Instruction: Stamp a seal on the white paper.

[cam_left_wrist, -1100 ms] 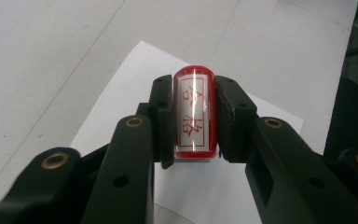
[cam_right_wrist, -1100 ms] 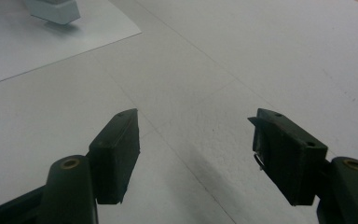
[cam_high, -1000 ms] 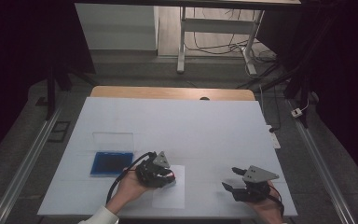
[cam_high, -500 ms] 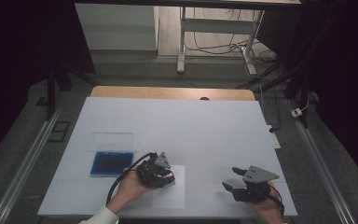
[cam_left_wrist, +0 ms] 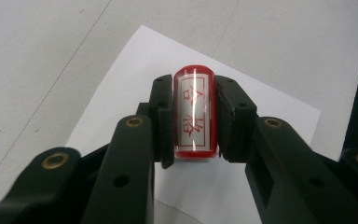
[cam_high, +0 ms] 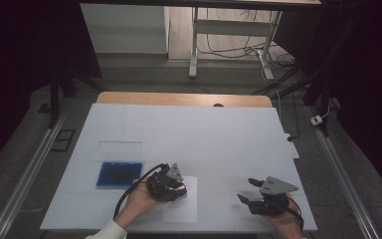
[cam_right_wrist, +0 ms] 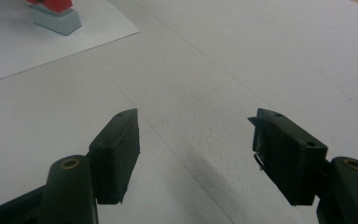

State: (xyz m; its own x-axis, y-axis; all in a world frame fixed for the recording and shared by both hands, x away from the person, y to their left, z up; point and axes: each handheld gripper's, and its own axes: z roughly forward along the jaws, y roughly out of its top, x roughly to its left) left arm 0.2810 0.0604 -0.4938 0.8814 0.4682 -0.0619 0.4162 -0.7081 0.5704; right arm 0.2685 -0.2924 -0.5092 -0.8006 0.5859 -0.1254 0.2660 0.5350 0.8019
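Between the two black pads of the left tongs [cam_left_wrist: 193,116] sits a red stamp [cam_left_wrist: 194,112], and the pads press on both of its sides, so these tongs are clenched on it. On the clear top face of the stamp there is a white label with a thin red frame and red characters in an East Asian script; I cannot read them with certainty. The stamp is held over a white sheet of paper [cam_left_wrist: 265,102], near the middle of it, and from the pictures I cannot tell if its lower face touches the paper.

From the high view, the left tongs [cam_high: 175,185] and the person's left hand [cam_high: 139,199] are at the near edge of the bench [cam_high: 209,134], over the upper left part of the sheet of paper [cam_high: 181,211]. Just to the left of that hand lies a blue ink pad [cam_high: 120,174], and its clear lid [cam_high: 121,150] lies beside it, farther from the person.

Well apart on the right side, the right tongs [cam_high: 248,191] are released, with the jaws standing wide and nothing between them. In the right gripper view these right tongs [cam_right_wrist: 196,140] point across the bare white bench surface [cam_right_wrist: 261,56], and the grey base of the stamp [cam_right_wrist: 56,18] shows at the top left corner, on the paper.
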